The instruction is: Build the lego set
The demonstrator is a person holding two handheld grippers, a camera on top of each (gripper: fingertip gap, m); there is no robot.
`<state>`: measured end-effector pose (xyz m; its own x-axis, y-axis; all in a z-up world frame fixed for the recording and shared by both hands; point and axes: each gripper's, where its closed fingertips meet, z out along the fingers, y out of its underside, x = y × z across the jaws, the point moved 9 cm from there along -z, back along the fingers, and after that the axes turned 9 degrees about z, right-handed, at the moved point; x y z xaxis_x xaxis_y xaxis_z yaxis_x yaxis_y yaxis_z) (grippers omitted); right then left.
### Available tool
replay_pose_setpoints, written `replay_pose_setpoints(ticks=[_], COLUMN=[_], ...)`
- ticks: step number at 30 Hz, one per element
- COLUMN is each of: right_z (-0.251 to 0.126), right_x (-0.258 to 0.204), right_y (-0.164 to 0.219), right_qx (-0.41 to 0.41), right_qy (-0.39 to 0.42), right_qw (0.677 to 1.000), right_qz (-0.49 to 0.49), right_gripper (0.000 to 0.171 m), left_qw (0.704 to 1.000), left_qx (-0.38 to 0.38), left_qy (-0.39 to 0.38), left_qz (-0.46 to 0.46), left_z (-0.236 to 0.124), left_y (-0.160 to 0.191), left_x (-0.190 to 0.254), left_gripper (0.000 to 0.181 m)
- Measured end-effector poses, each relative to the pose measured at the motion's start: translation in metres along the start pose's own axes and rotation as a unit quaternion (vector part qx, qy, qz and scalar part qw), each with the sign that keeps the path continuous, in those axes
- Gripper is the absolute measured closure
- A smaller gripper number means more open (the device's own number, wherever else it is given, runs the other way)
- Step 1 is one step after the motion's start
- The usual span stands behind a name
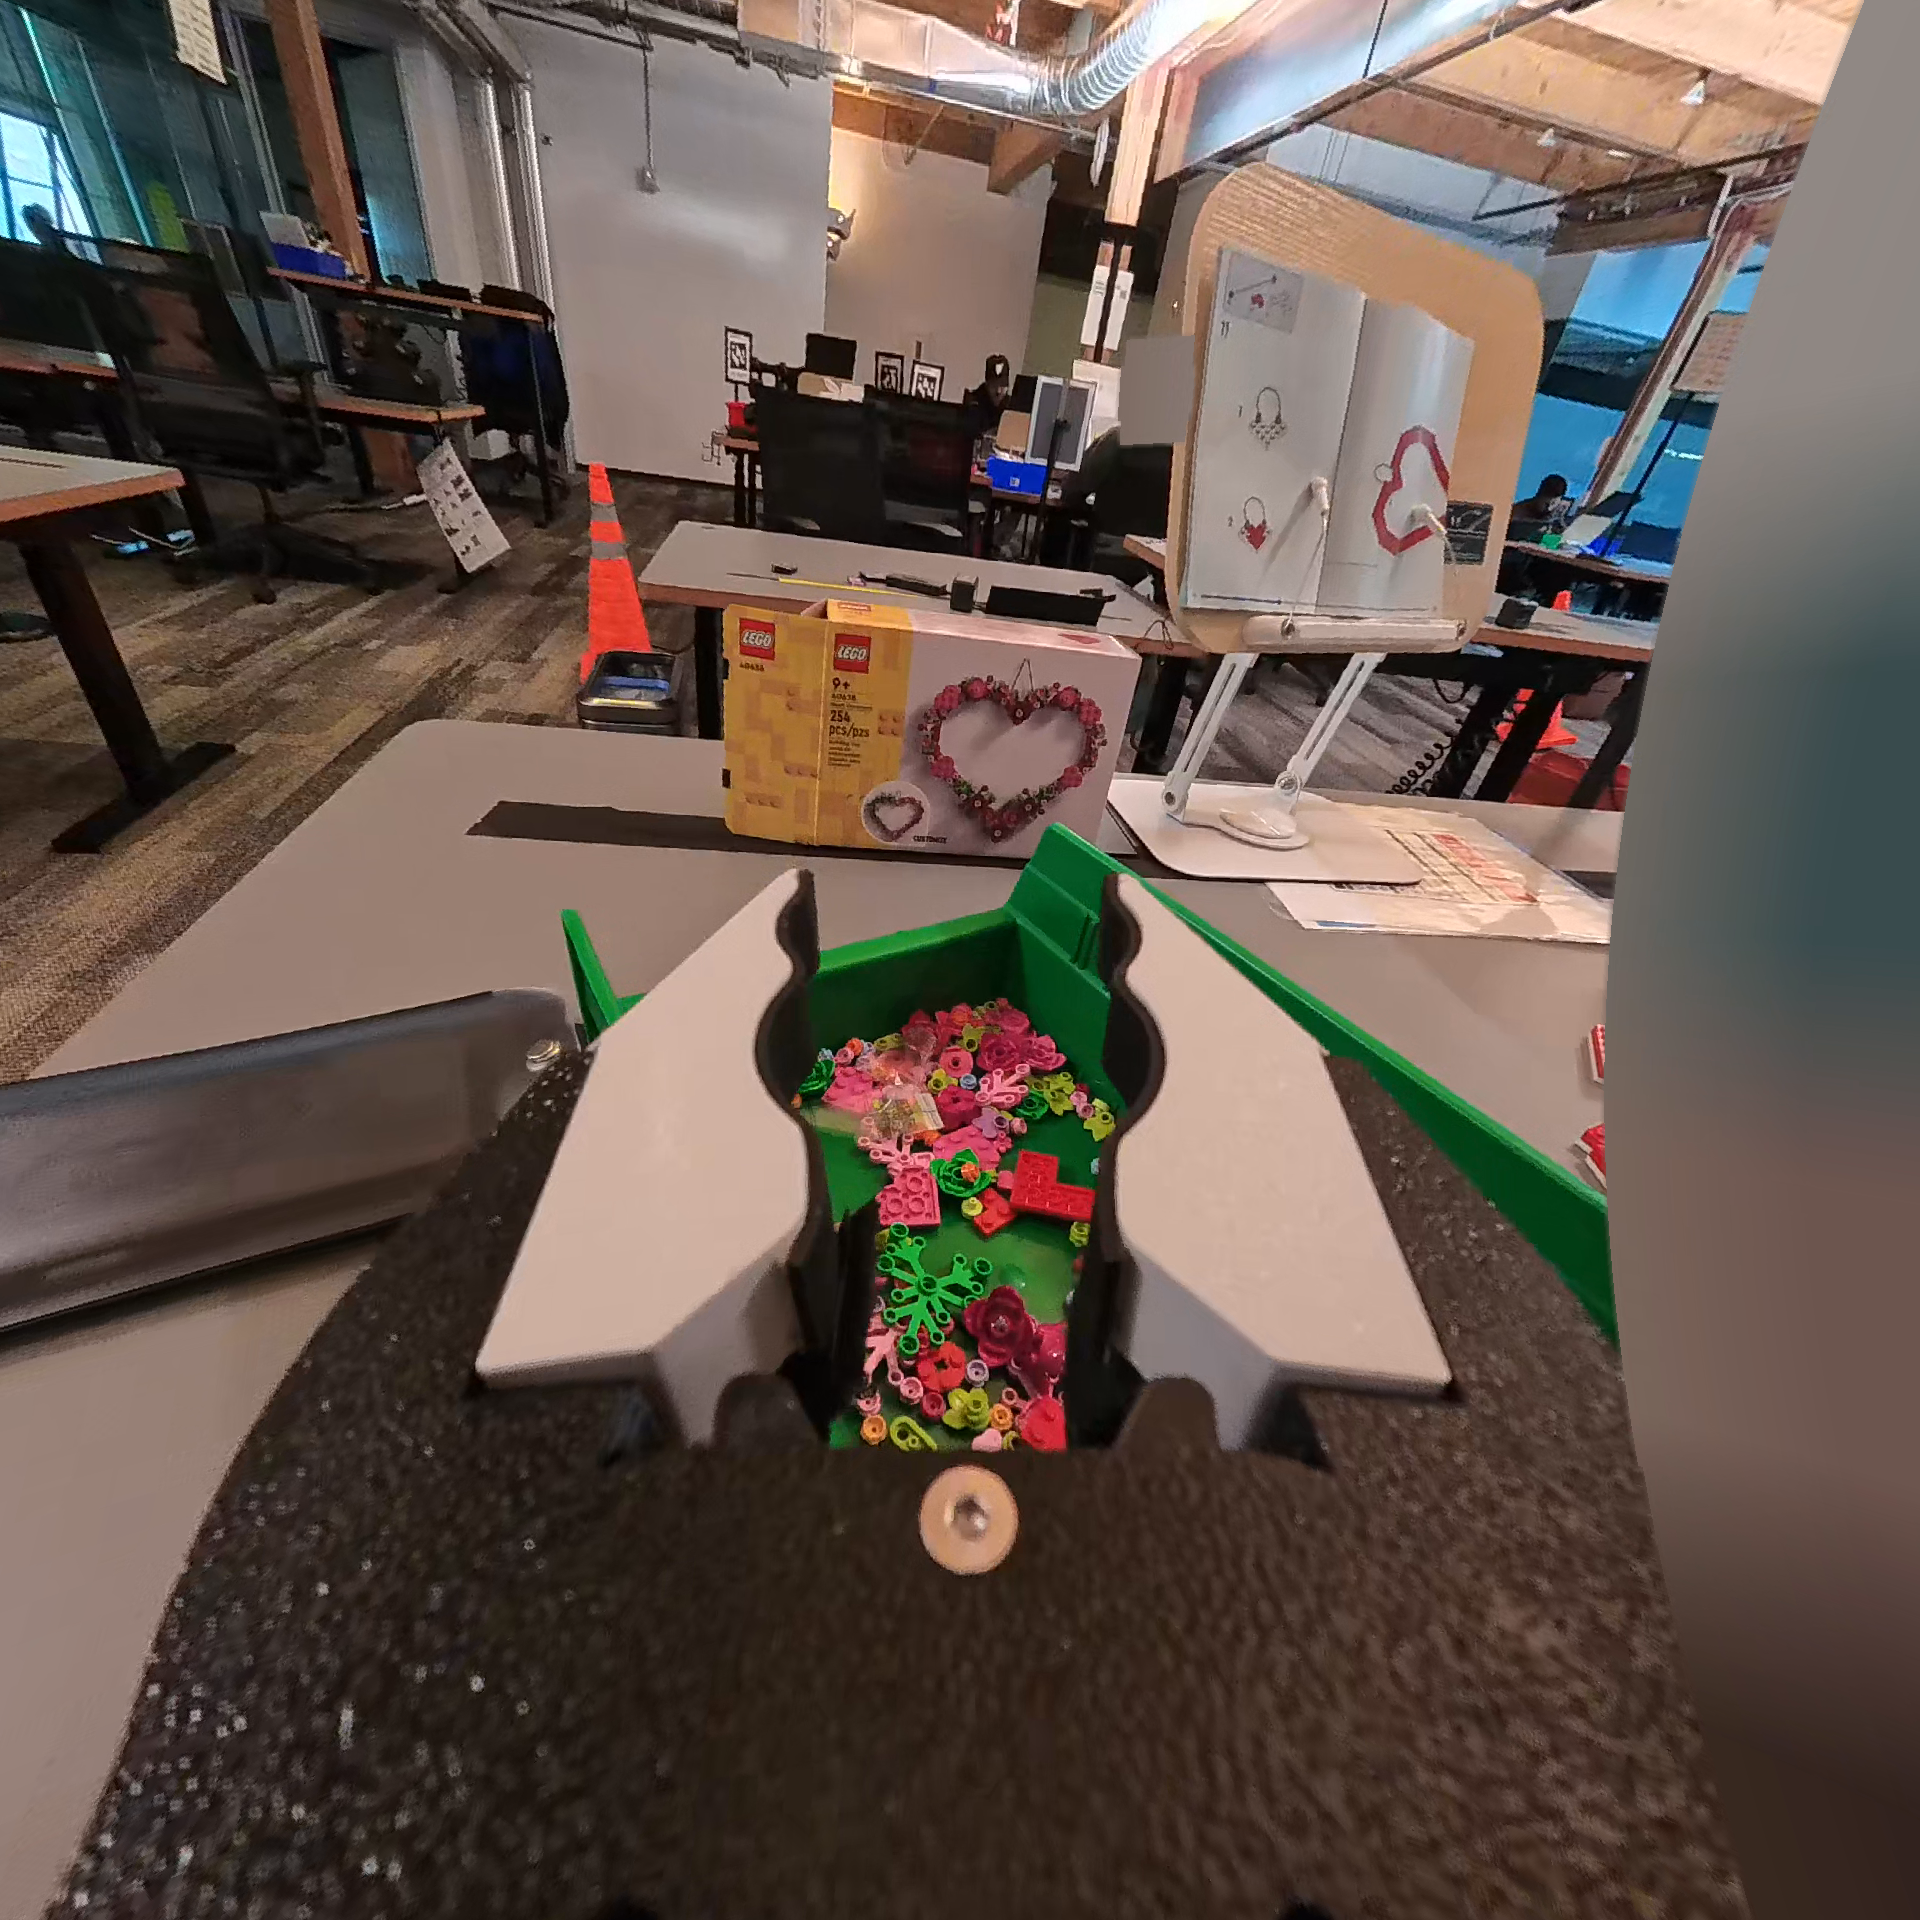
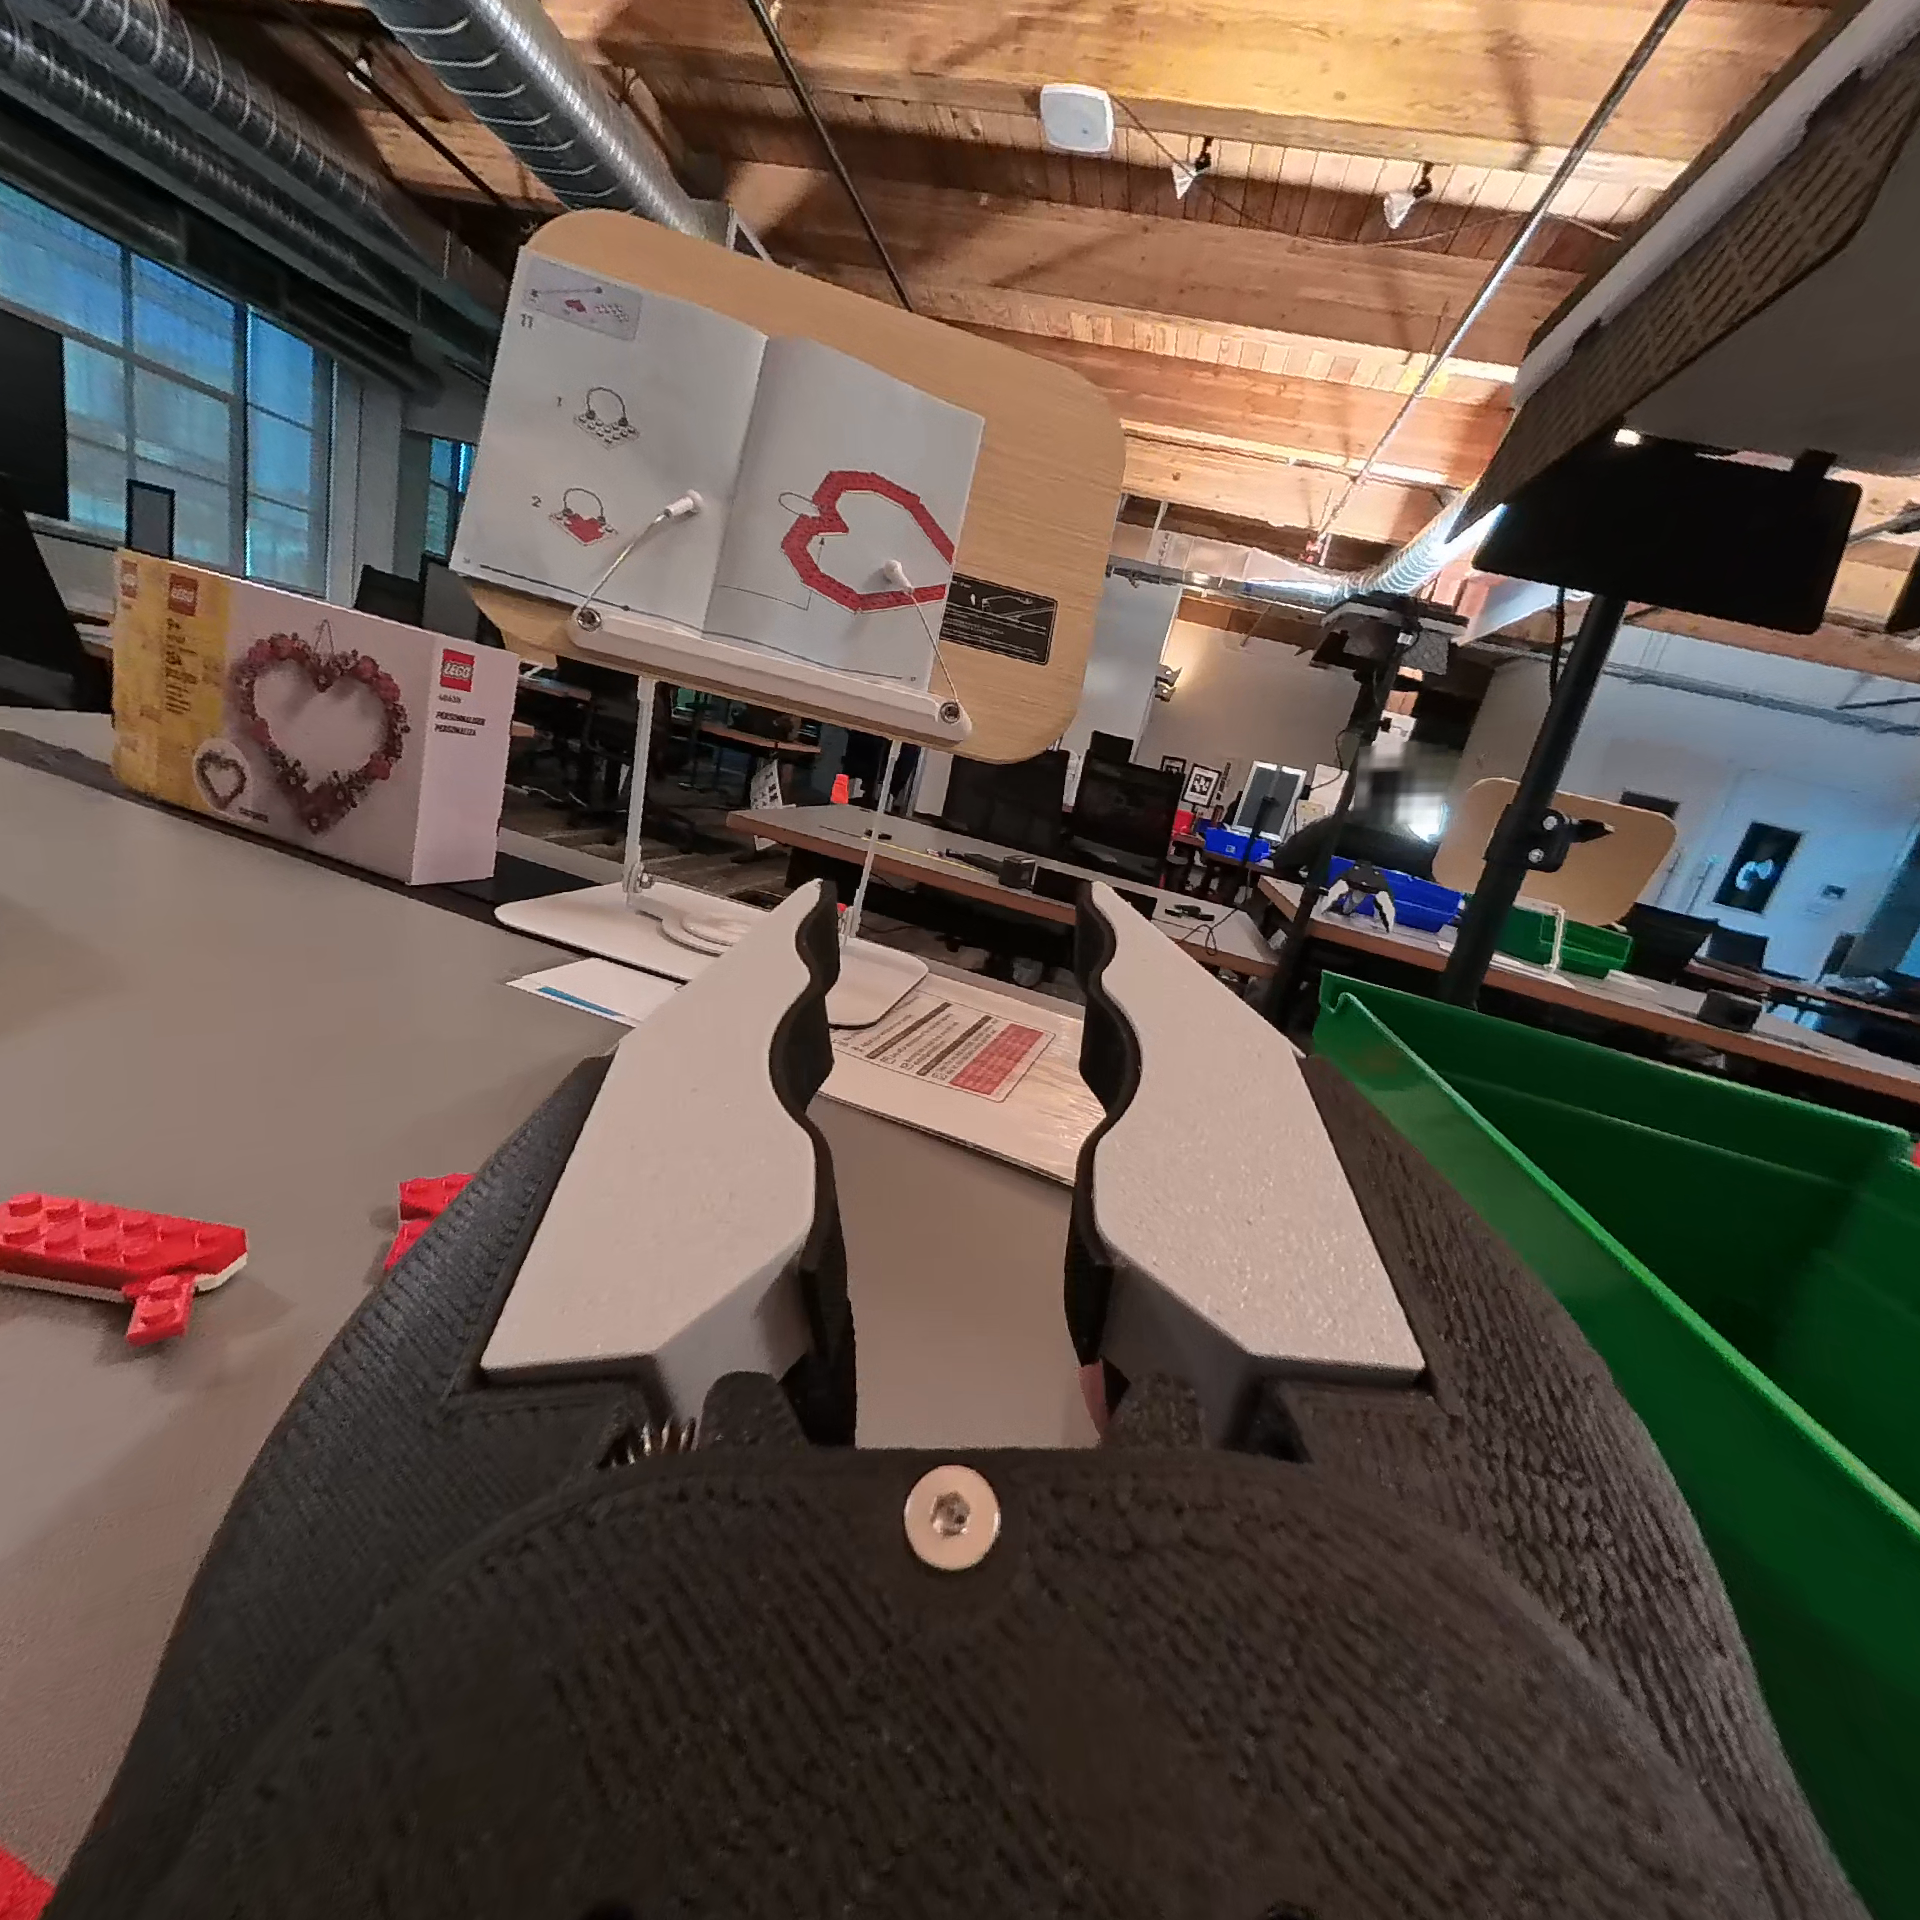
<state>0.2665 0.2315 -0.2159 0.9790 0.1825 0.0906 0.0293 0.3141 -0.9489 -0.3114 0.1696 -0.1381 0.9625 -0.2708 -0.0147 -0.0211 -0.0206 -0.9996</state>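
Lego pieces (image 1: 961,1174) lie loose in a green bin (image 1: 1351,1049) on the grey table (image 1: 312,914), a mix of pink flowers, green leaf parts and some red plates. The left gripper (image 1: 956,935) hangs above this bin with its fingers spread and nothing between them. The right gripper (image 2: 956,935) is also spread and empty; it is low over the table, left of a green bin (image 2: 1558,1195), and looks toward the instruction booklet (image 2: 717,468) on its wooden stand (image 2: 1049,582), with the lego box (image 2: 312,727) far on the left. A red plate assembly (image 2: 114,1247) rests on the table near the left side of the right gripper, apart from it; its long axis runs left to right across the right wrist view, studs up, with a small tab that points toward the near side. I think the main risk is in the bin: the pieces are small and piled touching each other, so the wide fingers may pinch two pieces together, or push the wanted one deeper under the others. A flat plate can also slip out if it is gripped only on its thin edges. The red assembly is not held by anything, so a press on it from above may make it slide on the smooth table.
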Motion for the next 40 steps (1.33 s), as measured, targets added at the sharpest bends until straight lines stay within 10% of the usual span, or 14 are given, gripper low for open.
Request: replay_pose_setpoints(ticks=[27, 32, 40], right_z=[0.001, 0.001, 0.0], right_x=[-0.001, 0.0, 0.005], right_y=[0.0, 0.0, -0.001], right_qx=[-0.001, 0.001, 0.014], right_qy=[-0.003, -0.003, -0.009], right_qw=[1.0, 1.0, 0.999], right_qz=[-0.001, 0.002, 0.042], right_gripper=[0.127, 0.128, 0.128], left_qw=[0.999, 0.981, 0.867], left_qx=[-0.03, -0.147, -0.436], left_qy=[0.013, 0.119, 0.219], left_qz=[0.003, 0.048, 0.106], left_z=[0.005, 0.018, 0.064], left_y=[0.002, 0.004, 0.045], left_x=[0.007, 0.032, 0.067], left_gripper=[0.129, 0.151, 0.177])
